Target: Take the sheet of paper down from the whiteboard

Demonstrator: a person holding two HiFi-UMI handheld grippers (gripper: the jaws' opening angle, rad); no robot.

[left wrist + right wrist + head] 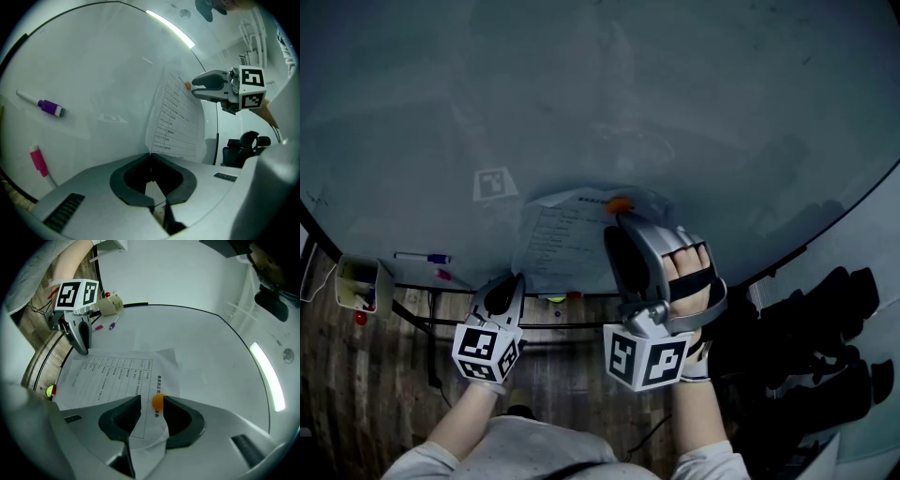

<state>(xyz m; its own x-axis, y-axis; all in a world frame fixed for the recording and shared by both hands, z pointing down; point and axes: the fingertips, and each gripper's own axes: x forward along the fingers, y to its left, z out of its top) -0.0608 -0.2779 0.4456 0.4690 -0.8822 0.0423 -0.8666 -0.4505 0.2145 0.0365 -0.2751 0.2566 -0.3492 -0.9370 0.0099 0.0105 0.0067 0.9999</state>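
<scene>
The white printed sheet of paper [558, 239] lies flat on the pale whiteboard [581, 94], pinned at its top edge by a small round orange magnet [158, 402].

Right gripper [151, 400]: fingers spread wide, with the magnet between them, just beside the right-hand pad.

Left gripper [151, 157]: fingers closed, apparently nipping the sheet's lower edge at their tips, though the view there is dim.

Risk: once the magnet is lifted, that thin nip alone carries the sheet, and a pull could tear or drop it.
</scene>
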